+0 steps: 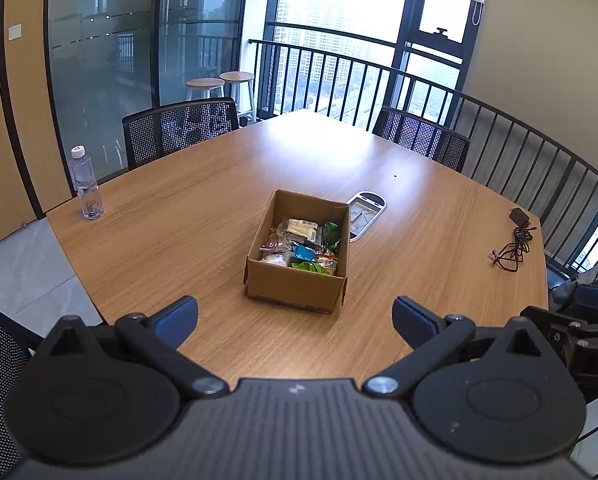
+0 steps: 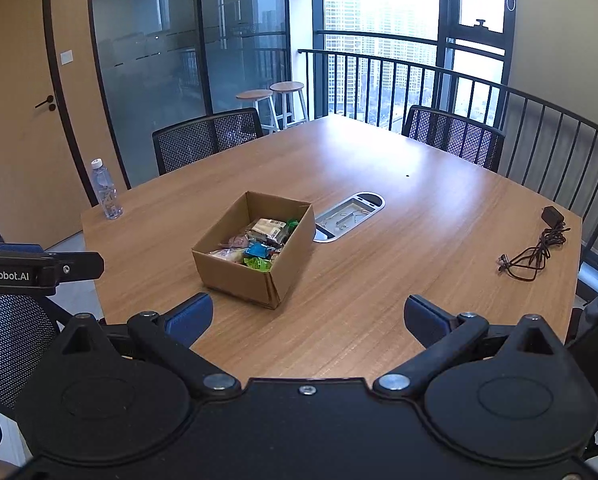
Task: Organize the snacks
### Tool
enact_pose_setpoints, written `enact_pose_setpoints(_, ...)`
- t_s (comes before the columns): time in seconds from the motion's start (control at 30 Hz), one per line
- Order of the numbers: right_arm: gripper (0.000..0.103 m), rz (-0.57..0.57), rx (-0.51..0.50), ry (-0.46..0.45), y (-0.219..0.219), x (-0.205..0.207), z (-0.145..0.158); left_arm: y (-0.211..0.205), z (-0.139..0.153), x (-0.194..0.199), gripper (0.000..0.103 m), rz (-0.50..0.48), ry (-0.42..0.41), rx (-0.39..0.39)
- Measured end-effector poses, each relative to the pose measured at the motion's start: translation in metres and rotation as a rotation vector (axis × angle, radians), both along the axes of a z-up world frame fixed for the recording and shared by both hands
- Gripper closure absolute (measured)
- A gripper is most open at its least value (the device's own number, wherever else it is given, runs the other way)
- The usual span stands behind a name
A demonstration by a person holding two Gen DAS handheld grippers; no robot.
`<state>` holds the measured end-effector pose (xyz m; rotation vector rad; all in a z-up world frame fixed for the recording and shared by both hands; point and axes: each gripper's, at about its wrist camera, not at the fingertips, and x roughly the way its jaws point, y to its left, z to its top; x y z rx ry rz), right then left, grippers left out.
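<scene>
An open cardboard box (image 1: pixel 295 288) (image 2: pixel 235 276) stands in the middle of the wooden table (image 1: pixel 219 208) (image 2: pixel 379 280). Inside it lie several snack packets (image 1: pixel 303 246) (image 2: pixel 259 242), among them blue, green and beige ones. My left gripper (image 1: pixel 295 320) is open over the table's near edge, short of the box, nothing between its blue-padded fingers (image 1: pixel 177 318). My right gripper (image 2: pixel 308 318) is open too, near the front edge and to the right of the box, holding nothing. The left device's side (image 2: pixel 39 268) shows at the left of the right wrist view.
A clear water bottle (image 1: pixel 85 184) (image 2: pixel 106 190) stands at the table's far left corner. A metal cable hatch (image 1: pixel 363 214) (image 2: pixel 349 216) lies just behind the box. A black charger with coiled cord (image 1: pixel 513 246) (image 2: pixel 539 248) lies right. Mesh chairs (image 1: pixel 181 126) ring the table.
</scene>
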<state>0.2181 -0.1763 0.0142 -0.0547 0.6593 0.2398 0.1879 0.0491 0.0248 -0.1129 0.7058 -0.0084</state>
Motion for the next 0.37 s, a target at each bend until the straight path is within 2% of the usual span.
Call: enact_pose_setpoints(0.37, 0.0, -0.024, 0.012, 0.005, 0.0005, 0.0075, -0.008, 0.0, -0.0033, 0.0072, 0.0, -0.031, 0.017, 0.015)
